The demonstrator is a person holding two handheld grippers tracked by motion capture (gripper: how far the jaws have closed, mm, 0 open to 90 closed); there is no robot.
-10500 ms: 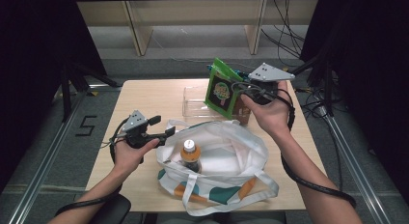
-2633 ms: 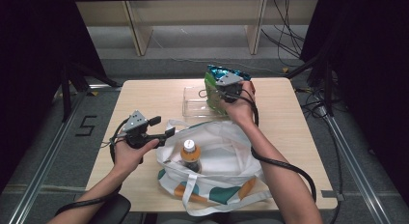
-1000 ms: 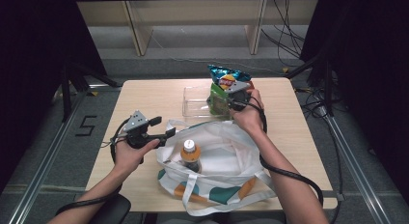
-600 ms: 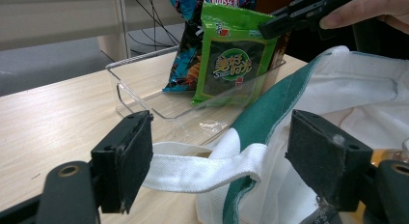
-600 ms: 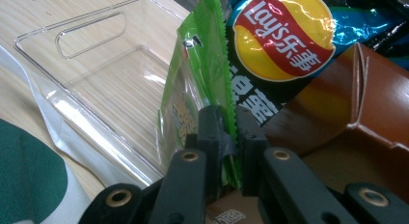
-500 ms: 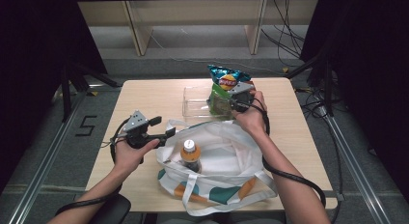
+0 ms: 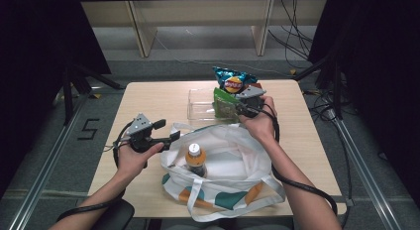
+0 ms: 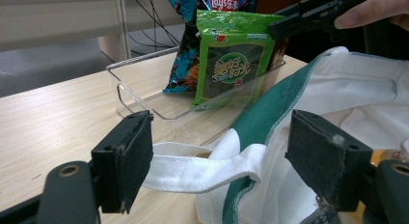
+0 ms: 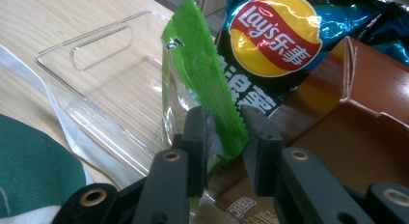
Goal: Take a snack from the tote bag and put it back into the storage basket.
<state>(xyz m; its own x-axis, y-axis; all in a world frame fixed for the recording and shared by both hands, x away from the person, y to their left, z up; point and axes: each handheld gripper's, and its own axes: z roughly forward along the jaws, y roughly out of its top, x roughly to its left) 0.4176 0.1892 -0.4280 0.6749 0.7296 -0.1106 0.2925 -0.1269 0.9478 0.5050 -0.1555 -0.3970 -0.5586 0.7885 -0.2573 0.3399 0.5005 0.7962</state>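
**Right gripper view: green packet loosened in the clear tray**

Right gripper view showed the right gripper [image 9: 224, 137] with its black jaws a little apart around the serrated top edge of a flat green foil snack packet [image 9: 202, 84]. The jaws had just been opening, and the packet's edge stood between the pads, touching the left one at most, no longer pinched. The packet stood upright in a clear rectangular plastic tray [image 9: 96, 89] on the pale wooden counter [image 9: 58, 16]. Just behind it leaned a blue crisp bag [image 9: 308, 21] bearing the red-and-yellow Lay's roundel with Chinese characters in white. A brown glossy carton [image 9: 366, 118] stood beside the two, some small pale lettering at its lower edge too blurred to read.

From the left gripper view, the green packet [image 8: 231, 64] carried a dark panel with a green oval of yellow Chinese script, and the word "Lay's" showed on the crisp bag [image 8: 193, 21] above. The left gripper [image 8: 222, 166] held its jaws wide apart, a white webbing handle [image 8: 202, 171] of a white-and-green cloth tote bag [image 8: 347, 89] passing between them, touching the left pad and ungripped.

High view placed the tray [image 7: 200, 103] at the counter's far middle, the tote [image 7: 233, 170] near the front edge with an orange-capped bottle [image 7: 195, 158] upright inside. A "5" was marked on the floor [image 7: 89, 128] to the left.
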